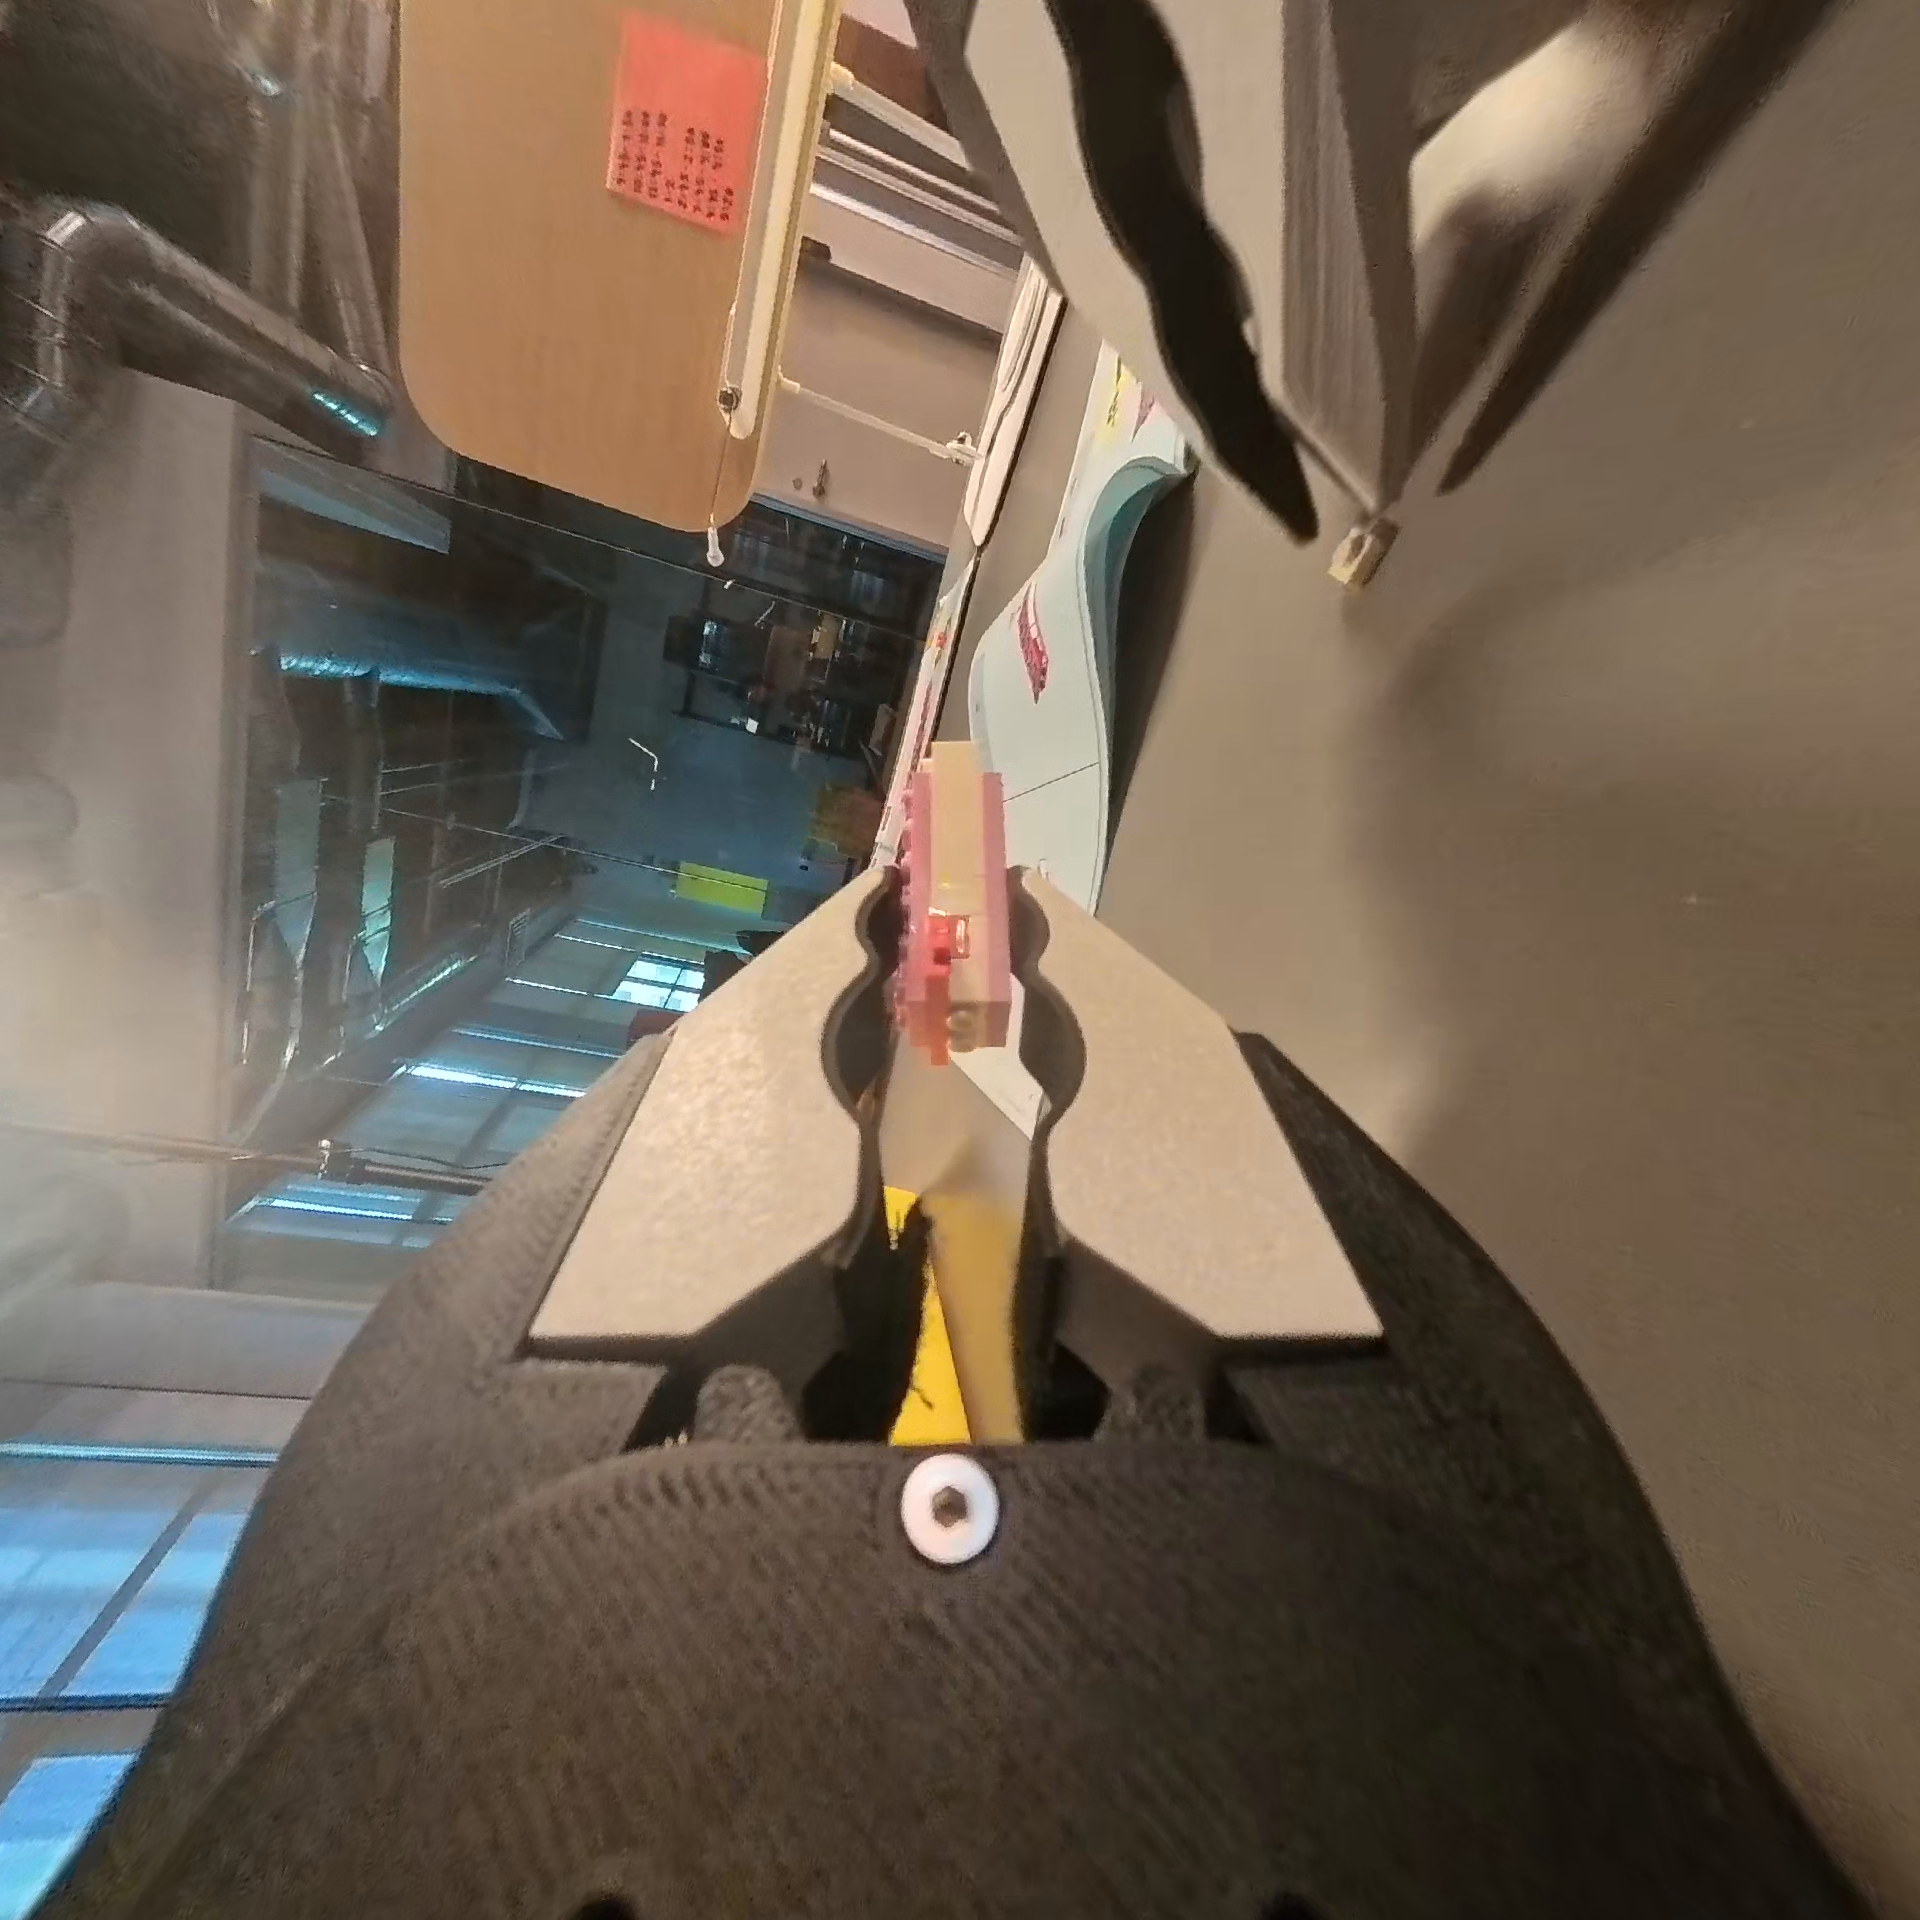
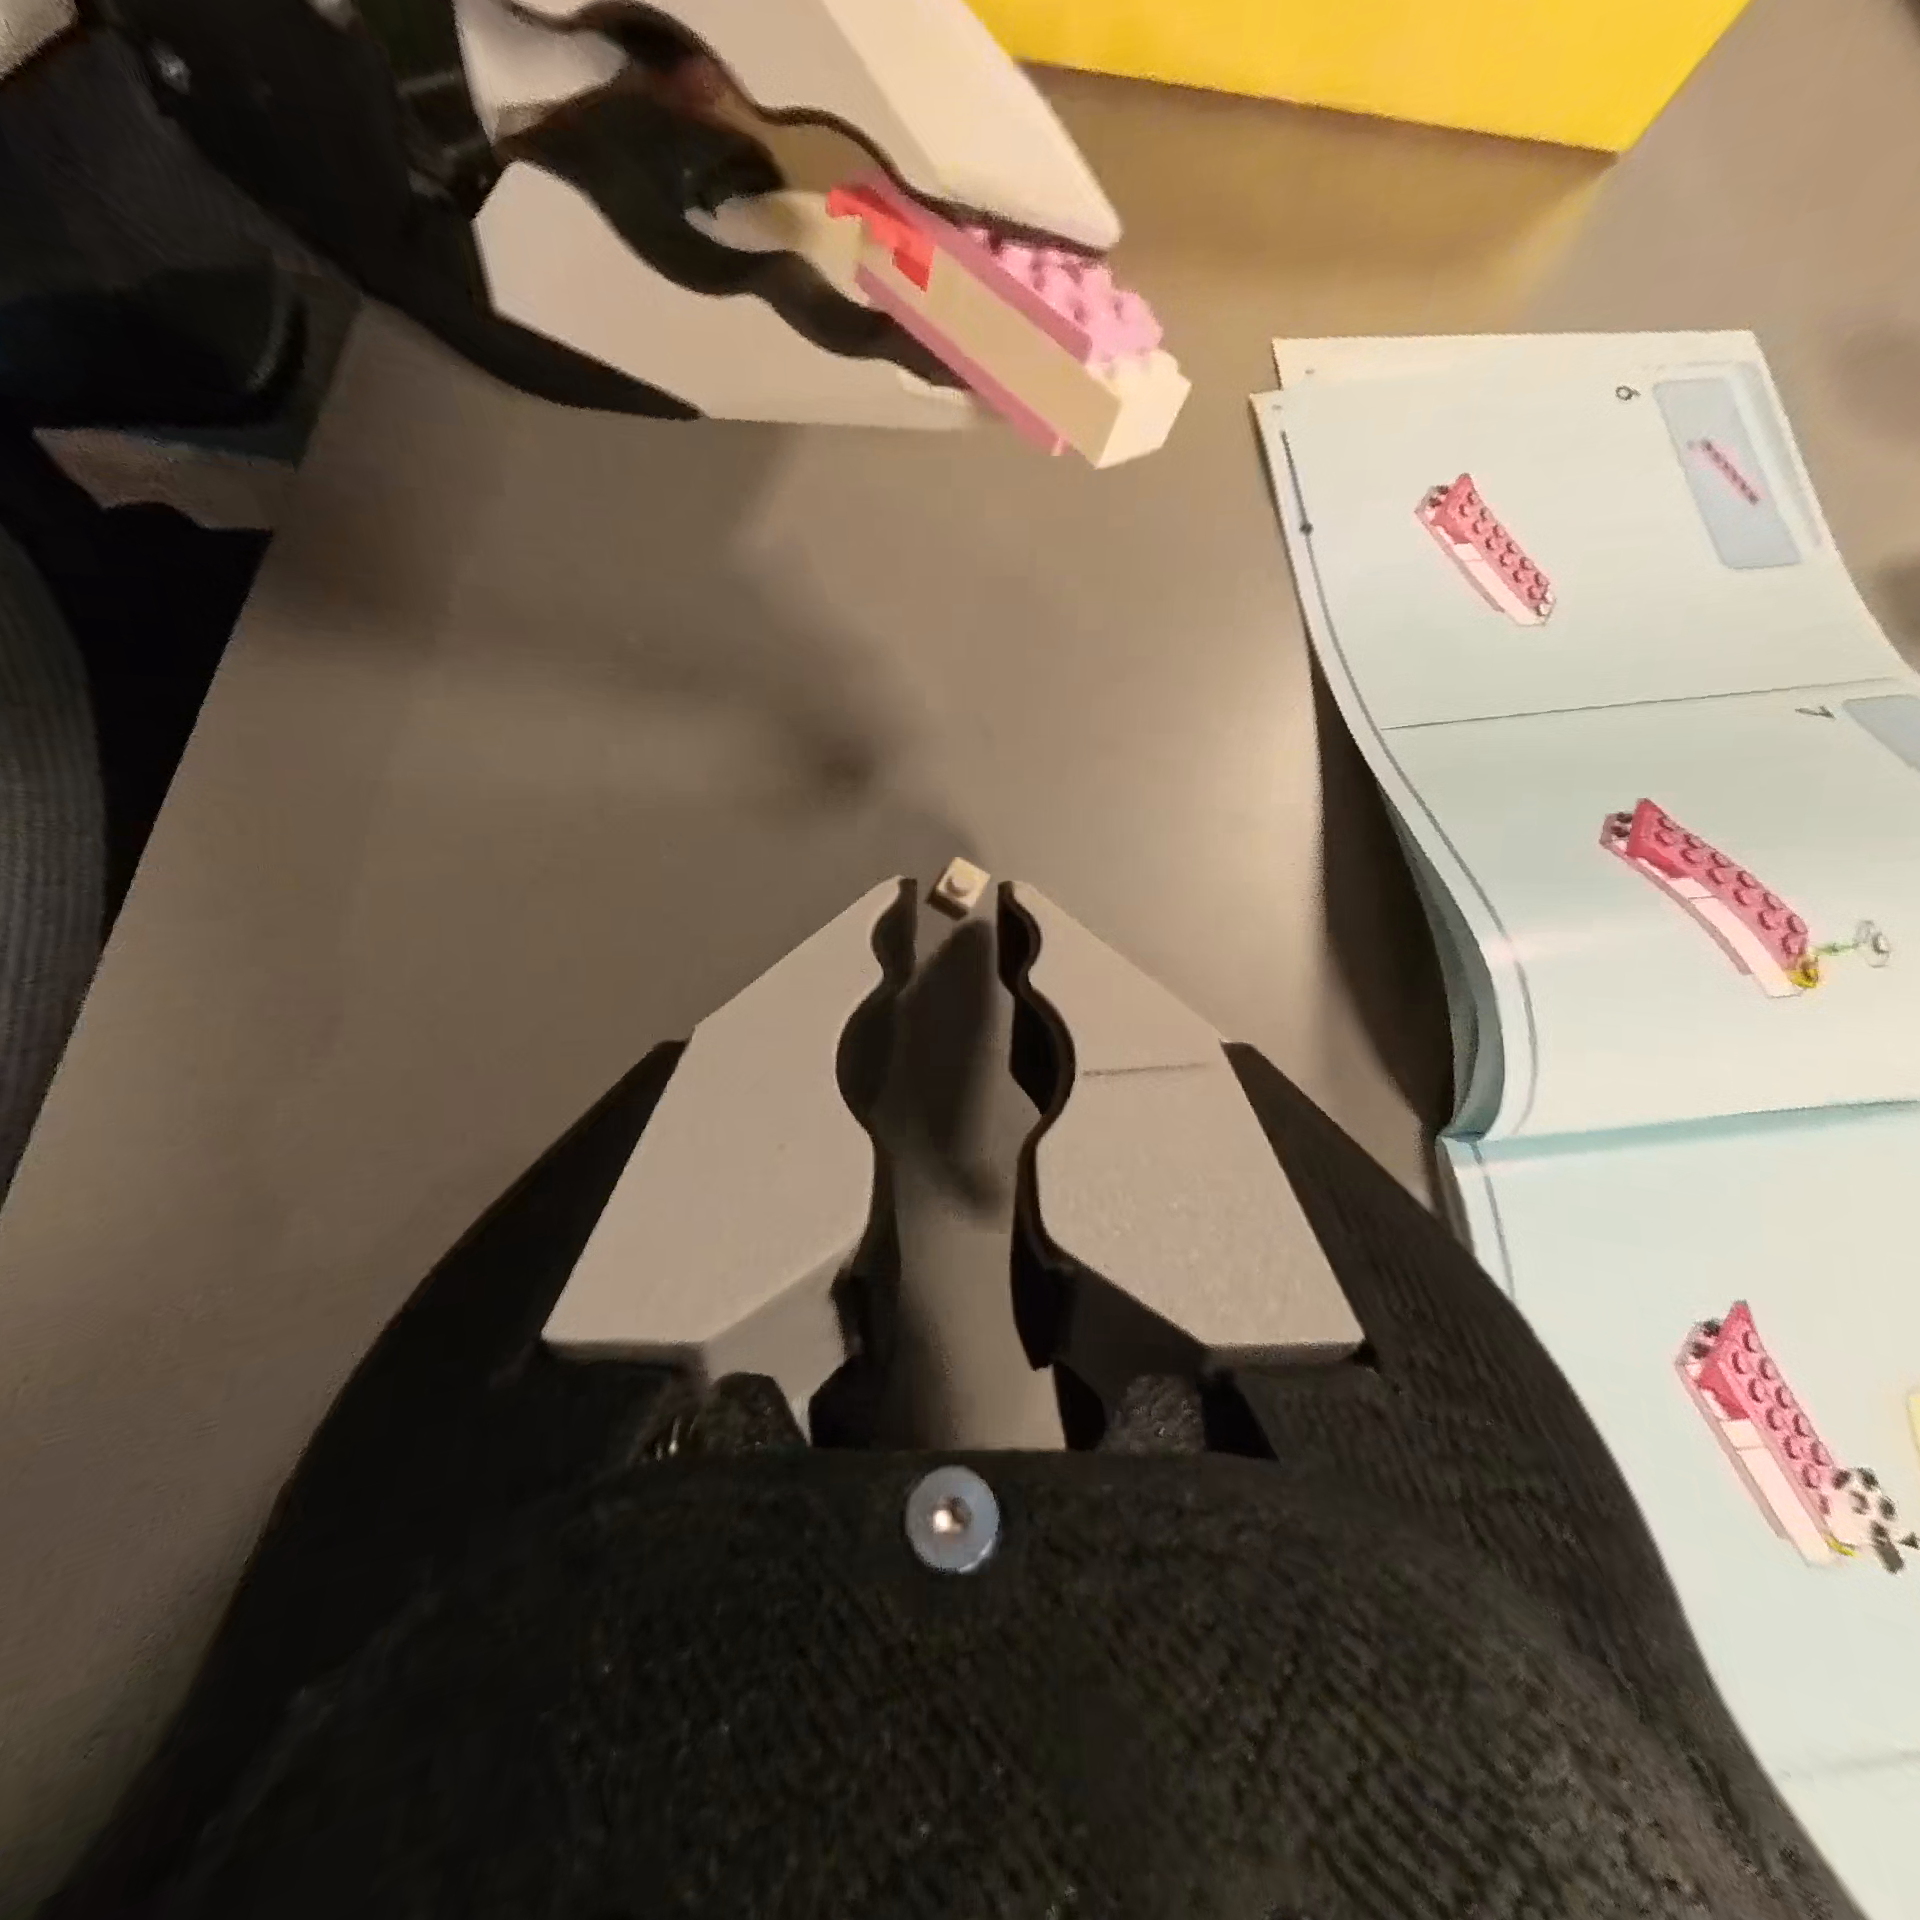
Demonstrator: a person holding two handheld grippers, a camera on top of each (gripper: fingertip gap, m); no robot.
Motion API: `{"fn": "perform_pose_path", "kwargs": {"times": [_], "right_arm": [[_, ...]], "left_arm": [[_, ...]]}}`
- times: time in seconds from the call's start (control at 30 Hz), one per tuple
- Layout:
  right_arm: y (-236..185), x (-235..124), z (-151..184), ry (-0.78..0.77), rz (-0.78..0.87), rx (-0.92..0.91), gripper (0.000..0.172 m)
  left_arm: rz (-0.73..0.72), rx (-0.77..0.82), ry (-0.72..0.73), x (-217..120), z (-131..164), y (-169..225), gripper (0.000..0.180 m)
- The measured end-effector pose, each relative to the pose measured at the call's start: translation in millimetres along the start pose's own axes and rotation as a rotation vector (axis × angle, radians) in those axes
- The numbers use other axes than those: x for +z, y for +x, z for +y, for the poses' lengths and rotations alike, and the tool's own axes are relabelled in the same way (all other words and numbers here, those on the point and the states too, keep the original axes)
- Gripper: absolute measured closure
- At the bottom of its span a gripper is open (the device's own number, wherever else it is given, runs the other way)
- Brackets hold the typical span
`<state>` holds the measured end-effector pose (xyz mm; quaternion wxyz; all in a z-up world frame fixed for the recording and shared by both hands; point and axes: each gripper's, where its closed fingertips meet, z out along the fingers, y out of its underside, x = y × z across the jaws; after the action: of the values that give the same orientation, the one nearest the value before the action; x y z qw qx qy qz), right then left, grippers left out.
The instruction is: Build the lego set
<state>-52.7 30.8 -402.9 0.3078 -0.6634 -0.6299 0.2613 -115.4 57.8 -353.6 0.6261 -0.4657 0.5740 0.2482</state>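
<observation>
The left gripper (image 2: 914, 301) is seen at the upper left of the right wrist view, raised above the grey table (image 2: 582, 644); its two pads are pressed on a brick assembly (image 1: 956, 914) of pink and cream layers with a small red piece near the rear, so the jaws are closed on it; the cream end of the assembly juts out past the fingertips. At the middle, the right gripper (image 2: 958, 891) is held low over the table with its jaws slightly apart; a small cream one-stud plate (image 2: 958, 891) lies on the table at the fingertips, and a gap is visible between it and each pad, so nothing is gripped. To the right, an open instruction booklet (image 2: 1621, 831) with pale blue pages lies on the table; a yellow box (image 2: 1351, 52) is seen at the far edge.
</observation>
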Motion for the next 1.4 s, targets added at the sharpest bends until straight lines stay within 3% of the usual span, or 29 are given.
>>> {"fn": "perform_pose_path", "kwargs": {"times": [0.3, 0.47, 0.6, 0.73, 1.03, 1.4], "right_arm": [[3, 6, 0, -0.040, 0.020, 0.060, 0.166], [10, -11, -15, -0.006, 0.024, -0.050, 0.167], [2, -34, -51, 0.115, -0.071, -0.175, 0.167], [-20, -41, -67, 0.132, -0.260, -0.250, 0.167], [-28, -30, -64, -0.014, -0.338, -0.366, 0.167], [-29, -30, -64, -0.029, -0.338, -0.425, 0.167]], "left_arm": [[0.004, 0.025, 0.014, -2, -3, 3, 0.162], [-0.030, 0.096, 0.074, -7, -16, 2, 0.162], [-0.076, 0.269, 0.176, -16, -35, 7, 0.162], [-0.096, 0.308, 0.220, -21, -44, 8, 0.162], [-0.128, 0.357, 0.279, -29, -55, 10, 0.162], [-0.138, 0.363, 0.283, -30, -58, 9, 0.162]]}}
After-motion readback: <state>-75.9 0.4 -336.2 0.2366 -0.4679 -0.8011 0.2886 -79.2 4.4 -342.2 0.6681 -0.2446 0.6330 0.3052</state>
